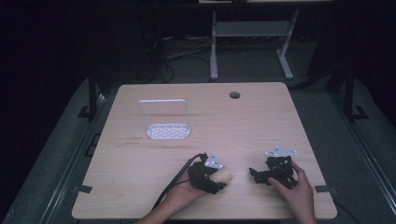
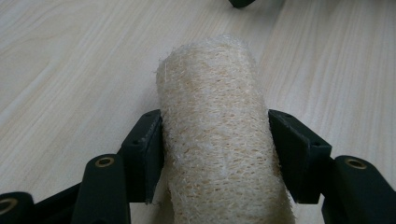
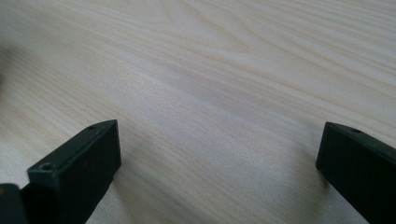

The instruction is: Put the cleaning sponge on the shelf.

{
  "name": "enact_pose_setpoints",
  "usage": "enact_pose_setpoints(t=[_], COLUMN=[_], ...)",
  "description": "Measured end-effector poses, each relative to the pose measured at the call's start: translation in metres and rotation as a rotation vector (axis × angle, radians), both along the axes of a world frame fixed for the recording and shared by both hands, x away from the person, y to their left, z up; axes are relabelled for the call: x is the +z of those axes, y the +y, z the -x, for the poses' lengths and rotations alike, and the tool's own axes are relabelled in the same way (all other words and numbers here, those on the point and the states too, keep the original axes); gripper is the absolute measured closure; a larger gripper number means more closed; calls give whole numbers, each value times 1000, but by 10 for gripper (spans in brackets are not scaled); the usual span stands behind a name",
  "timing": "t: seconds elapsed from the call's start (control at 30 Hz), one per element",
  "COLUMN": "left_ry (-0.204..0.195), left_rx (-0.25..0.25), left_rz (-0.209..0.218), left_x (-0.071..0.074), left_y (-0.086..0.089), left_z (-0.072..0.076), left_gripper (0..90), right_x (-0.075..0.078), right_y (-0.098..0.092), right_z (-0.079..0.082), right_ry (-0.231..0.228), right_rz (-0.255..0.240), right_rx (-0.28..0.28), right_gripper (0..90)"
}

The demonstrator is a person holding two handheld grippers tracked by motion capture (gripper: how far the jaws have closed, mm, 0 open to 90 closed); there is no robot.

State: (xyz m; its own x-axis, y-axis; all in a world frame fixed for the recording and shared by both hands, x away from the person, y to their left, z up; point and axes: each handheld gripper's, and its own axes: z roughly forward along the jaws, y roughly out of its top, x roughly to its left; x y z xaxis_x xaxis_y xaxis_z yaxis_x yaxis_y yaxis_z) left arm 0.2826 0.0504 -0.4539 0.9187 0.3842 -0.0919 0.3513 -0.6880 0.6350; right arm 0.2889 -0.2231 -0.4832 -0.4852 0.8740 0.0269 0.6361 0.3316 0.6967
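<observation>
A pale, rough loofah roll (image 2: 212, 116) lies on the wooden table (image 1: 154, 163) near its front edge, seen in the high view as a small beige cylinder (image 1: 225, 176). My left gripper (image 2: 215, 154) is shut on it, both black pads pressed against its sides; from above, the left gripper (image 1: 219, 179) points right. My right gripper (image 1: 254, 174) rests low on the table to the right of the loofah, pointing left toward it. In its own view the right gripper (image 3: 217, 158) stands wide open over bare wood.
A white metal stand (image 1: 166, 122) with a perforated base and an upright wire frame sits at the middle left of the table. A round cable hole (image 1: 234, 95) lies near the far edge. Dark floor surrounds the table.
</observation>
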Motion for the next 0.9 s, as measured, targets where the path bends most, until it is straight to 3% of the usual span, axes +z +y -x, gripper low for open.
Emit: enact_pose_setpoints(t=[0.37,0.9], left_ry=[-9,-17], left_rx=[-41,-34], left_rz=[21,42], left_x=[7,13], left_y=[9,21], left_z=[-1,-6], left_gripper=[387,387], right_x=[0,0], right_y=[0,0], right_z=[0,0], right_ry=[-1,0], right_rz=[0,0], right_rx=[1,0], right_gripper=[0,0])
